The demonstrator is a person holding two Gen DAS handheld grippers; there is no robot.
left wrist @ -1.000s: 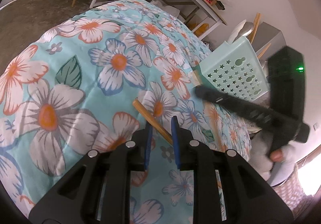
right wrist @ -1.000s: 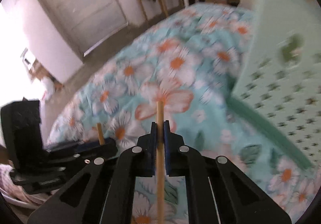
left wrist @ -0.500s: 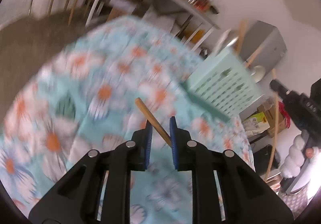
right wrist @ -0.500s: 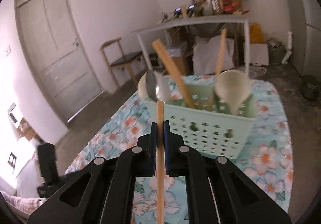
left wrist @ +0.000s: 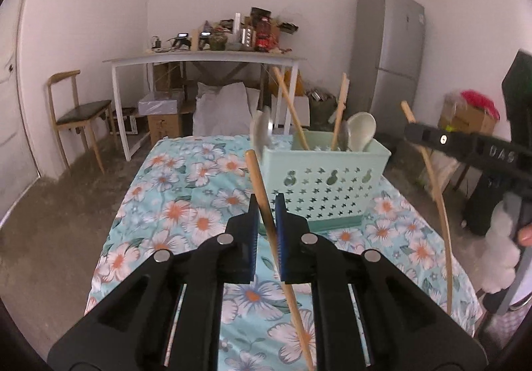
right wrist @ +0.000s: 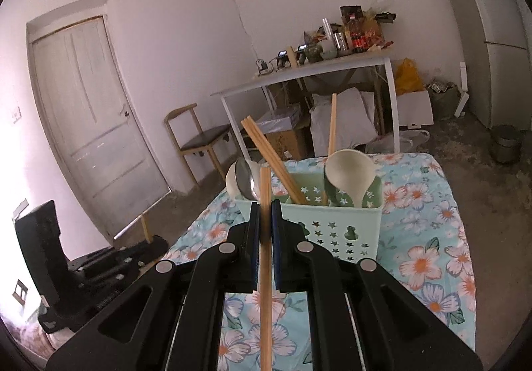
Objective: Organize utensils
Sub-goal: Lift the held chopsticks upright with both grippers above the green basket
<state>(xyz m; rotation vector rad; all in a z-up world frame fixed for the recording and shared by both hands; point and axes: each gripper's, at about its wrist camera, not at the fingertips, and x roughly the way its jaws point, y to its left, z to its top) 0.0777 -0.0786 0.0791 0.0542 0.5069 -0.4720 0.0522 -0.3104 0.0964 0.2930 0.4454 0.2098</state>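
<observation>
Left gripper (left wrist: 266,221) and right gripper (right wrist: 265,224) each clamp a chopstick (left wrist: 262,191), facing the mint basket (left wrist: 324,184) at 1 o'clock, spoons (right wrist: 349,174) and chopsticks crowding it.

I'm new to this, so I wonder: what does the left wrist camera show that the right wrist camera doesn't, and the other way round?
Only the left wrist view shows the right gripper from outside, clamping a bowed-looking chopstick, and the left gripper shut on its own chopstick. Only the right wrist view shows the door and the right gripper's chopstick up close. Both show the mint utensil basket with spoons, the floral tablecloth, the chair and the fridge.
</observation>
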